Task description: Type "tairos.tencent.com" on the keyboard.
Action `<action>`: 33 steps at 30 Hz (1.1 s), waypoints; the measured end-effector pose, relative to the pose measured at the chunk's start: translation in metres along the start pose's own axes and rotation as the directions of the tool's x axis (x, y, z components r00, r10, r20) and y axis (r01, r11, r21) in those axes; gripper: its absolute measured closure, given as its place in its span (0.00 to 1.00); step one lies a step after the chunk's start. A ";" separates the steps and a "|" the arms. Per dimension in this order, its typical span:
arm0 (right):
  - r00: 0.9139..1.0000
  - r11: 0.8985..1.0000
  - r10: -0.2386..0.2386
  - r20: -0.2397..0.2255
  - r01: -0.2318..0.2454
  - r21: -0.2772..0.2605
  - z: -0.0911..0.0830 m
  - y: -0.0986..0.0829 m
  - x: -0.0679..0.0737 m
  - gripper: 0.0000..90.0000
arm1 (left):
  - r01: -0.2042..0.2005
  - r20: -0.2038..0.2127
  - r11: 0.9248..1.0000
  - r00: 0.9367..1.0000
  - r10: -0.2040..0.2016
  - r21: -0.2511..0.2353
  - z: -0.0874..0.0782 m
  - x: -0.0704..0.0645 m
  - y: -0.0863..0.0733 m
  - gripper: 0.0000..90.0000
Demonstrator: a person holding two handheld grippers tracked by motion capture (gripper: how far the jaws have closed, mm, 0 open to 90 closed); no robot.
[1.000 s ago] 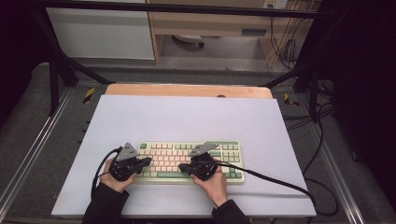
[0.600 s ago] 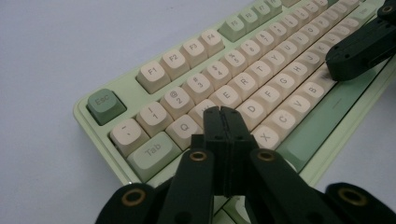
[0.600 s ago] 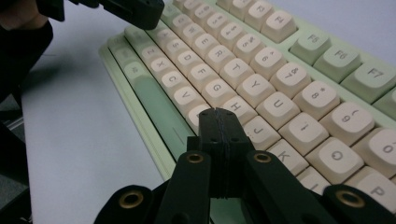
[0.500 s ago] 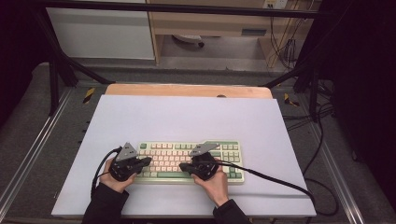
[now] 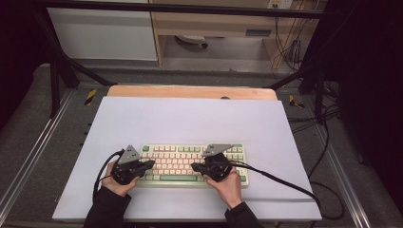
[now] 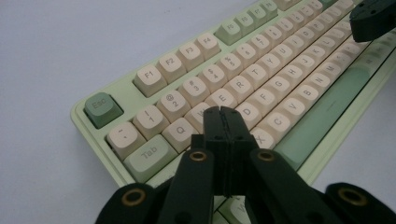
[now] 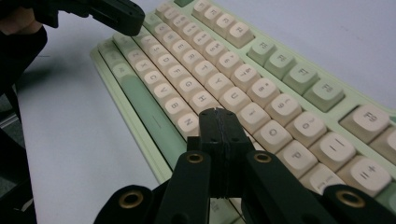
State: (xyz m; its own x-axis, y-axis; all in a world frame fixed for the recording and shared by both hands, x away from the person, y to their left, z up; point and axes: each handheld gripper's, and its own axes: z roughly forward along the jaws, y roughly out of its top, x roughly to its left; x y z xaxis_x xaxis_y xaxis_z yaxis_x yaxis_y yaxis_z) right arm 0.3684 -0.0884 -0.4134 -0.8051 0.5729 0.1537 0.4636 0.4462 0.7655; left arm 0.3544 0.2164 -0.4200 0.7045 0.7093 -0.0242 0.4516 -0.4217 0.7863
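Note:
A pale green keyboard [image 5: 190, 161] with cream and green keycaps lies near the front of the white table top [image 5: 190, 118]. My left gripper [image 5: 149, 164] hovers over the keyboard's left end, jaws pressed together with nothing between them; its tip [image 6: 222, 112] sits above the W and S keys of the keyboard [image 6: 261, 79]. My right gripper [image 5: 194, 167] is over the right half, also shut and empty, its tip [image 7: 218, 114] above the keys around M and K of the keyboard [image 7: 243, 79]. The left gripper's tip [image 7: 116, 16] shows far off.
A wooden strip [image 5: 190, 91] edges the table's far side. Black cables [image 5: 285, 183] trail from the right gripper across the table's right front. Metal frame rails [image 5: 33, 142] run along both sides. The table's far half is bare white surface.

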 end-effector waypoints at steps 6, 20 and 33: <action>1.000 1.000 0.016 0.012 -0.016 -0.004 -0.011 -0.005 -0.007 1.00 | -0.004 0.003 1.000 1.000 0.004 0.002 0.001 -0.001 0.001 1.00; 0.999 0.999 0.037 0.024 -0.036 -0.009 -0.021 -0.017 -0.014 1.00 | -0.021 0.023 1.000 1.000 0.021 0.002 0.006 -0.011 0.005 1.00; 0.999 0.999 0.042 0.029 -0.041 -0.018 -0.024 -0.018 -0.016 1.00 | -0.048 0.050 0.999 0.998 0.047 0.020 0.018 -0.024 0.009 1.00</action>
State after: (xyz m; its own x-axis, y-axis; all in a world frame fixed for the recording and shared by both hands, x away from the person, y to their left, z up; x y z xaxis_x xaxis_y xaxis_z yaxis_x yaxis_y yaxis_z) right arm 0.3635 -0.1220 -0.4145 -0.7740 0.6107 0.1672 0.4896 0.4098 0.7696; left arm 0.3511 0.1860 -0.4236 0.7517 0.6592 -0.0181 0.4280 -0.4669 0.7738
